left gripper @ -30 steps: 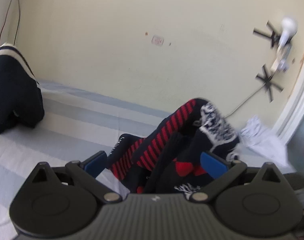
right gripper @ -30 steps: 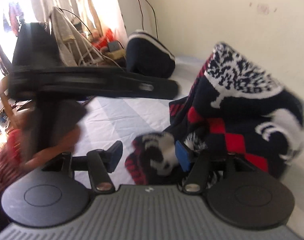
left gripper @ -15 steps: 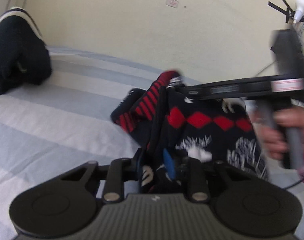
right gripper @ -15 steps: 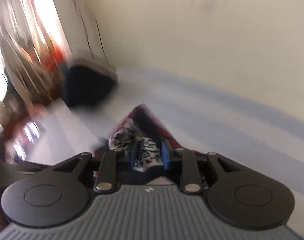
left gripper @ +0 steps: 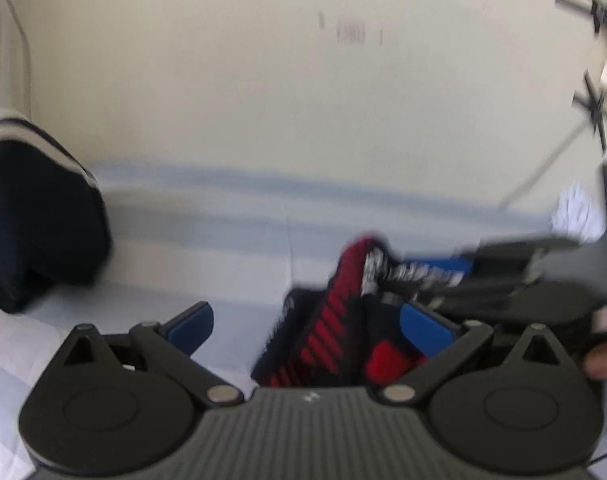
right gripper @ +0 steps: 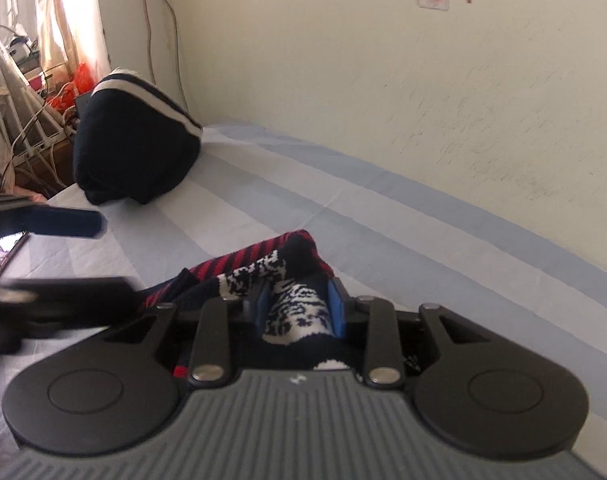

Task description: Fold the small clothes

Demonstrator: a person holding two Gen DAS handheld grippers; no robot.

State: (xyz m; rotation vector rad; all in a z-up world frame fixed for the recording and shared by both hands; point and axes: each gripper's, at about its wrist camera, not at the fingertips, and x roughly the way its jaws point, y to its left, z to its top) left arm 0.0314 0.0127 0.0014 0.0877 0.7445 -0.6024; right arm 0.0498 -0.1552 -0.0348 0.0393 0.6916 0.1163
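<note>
A small knitted garment, navy with red stripes and white pattern, lies bunched on the striped bed sheet (right gripper: 287, 208). In the right wrist view my right gripper (right gripper: 297, 308) is shut on the patterned garment (right gripper: 295, 312), with its red-striped part just ahead. In the left wrist view my left gripper (left gripper: 307, 322) is open, its blue pads (left gripper: 193, 322) wide apart, and the garment (left gripper: 323, 336) lies between them, nearer the right pad. The right gripper shows blurred at the right of the left wrist view (left gripper: 503, 272). The left gripper's fingers show at the left of the right wrist view (right gripper: 55, 224).
A dark navy garment with white stripes (right gripper: 135, 140) is piled at the far left end of the bed, also in the left wrist view (left gripper: 35, 216). A cream wall (right gripper: 383, 80) runs along the bed's far side. White cloth (left gripper: 579, 212) lies far right. Clutter and cables stand by the window (right gripper: 31, 80).
My left gripper has opened and let go of the garment. My right gripper stays shut on it and has settled low over the bed.
</note>
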